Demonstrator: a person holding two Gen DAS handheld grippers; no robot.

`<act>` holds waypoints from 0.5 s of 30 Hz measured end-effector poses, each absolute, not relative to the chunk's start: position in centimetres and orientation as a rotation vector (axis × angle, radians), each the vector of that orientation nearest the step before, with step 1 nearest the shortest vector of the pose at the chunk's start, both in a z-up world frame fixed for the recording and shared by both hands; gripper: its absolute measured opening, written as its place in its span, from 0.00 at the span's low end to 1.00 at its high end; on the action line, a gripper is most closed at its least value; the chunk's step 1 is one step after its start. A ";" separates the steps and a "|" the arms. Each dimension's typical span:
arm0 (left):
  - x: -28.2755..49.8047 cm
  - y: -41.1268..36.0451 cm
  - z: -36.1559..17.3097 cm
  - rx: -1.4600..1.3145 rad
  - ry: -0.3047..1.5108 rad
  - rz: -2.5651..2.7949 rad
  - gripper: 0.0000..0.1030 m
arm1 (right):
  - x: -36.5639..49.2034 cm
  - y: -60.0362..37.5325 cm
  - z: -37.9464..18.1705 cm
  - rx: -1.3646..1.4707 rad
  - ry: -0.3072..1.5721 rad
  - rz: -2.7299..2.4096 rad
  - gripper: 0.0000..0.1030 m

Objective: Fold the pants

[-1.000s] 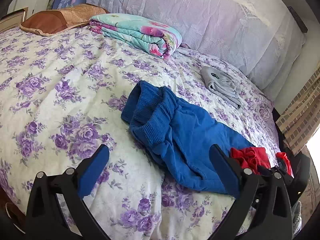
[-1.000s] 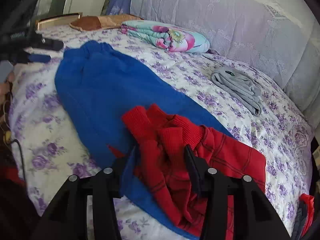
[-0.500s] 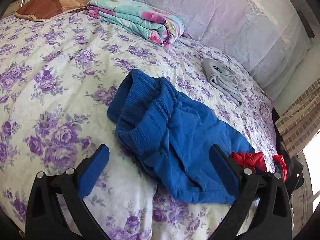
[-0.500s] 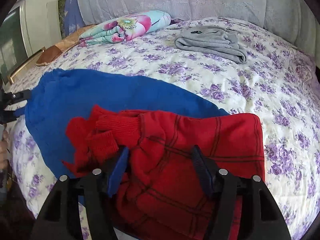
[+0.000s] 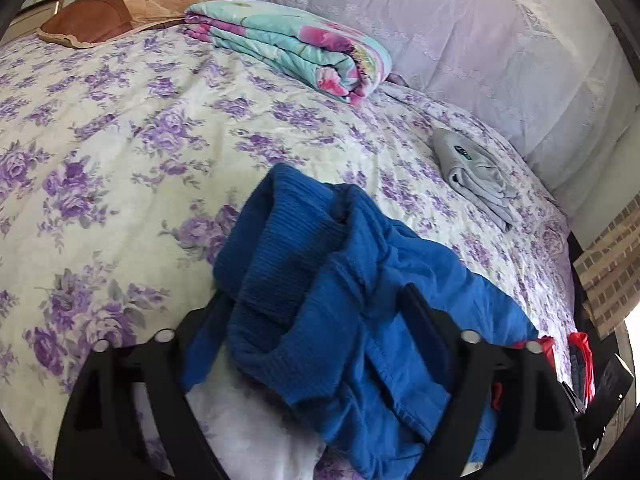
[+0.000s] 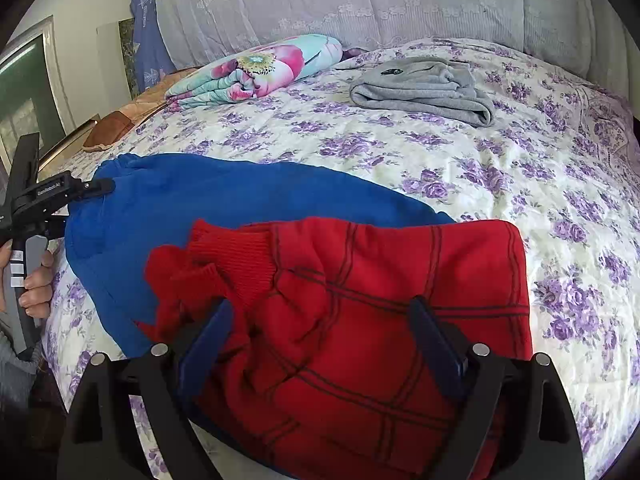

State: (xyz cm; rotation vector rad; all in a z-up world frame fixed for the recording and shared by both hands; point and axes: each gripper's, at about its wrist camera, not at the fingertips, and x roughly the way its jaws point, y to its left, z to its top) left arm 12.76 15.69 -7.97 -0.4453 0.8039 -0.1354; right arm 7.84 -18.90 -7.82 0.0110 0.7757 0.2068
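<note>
Blue pants (image 5: 360,300) lie crumpled on the flowered bedspread (image 5: 120,140), ribbed waistband toward the left gripper. My left gripper (image 5: 316,320) is open, its fingers on either side of the waistband. In the right wrist view the blue pants (image 6: 240,200) stretch leftward, and red checked pants (image 6: 360,320) lie on their near end. My right gripper (image 6: 320,328) is open, its fingers straddling the red pants. The left gripper (image 6: 92,190) shows at the blue waistband there, held by a hand.
A folded floral quilt (image 5: 292,48) and a brown pillow (image 5: 120,16) lie at the bed's head. Folded grey garment (image 6: 424,88) lies far right. A padded headboard (image 6: 360,0) runs behind. The bed's edge is close below both grippers.
Left gripper moved forward until the blue waistband sits between its fingers. Right gripper swung and closed in on the red pants, its fingers spread wider.
</note>
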 end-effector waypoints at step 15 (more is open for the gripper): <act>12.9 16.7 -8.3 -0.518 0.804 -0.187 0.76 | 7.6 -19.2 -7.8 0.036 0.765 0.231 0.92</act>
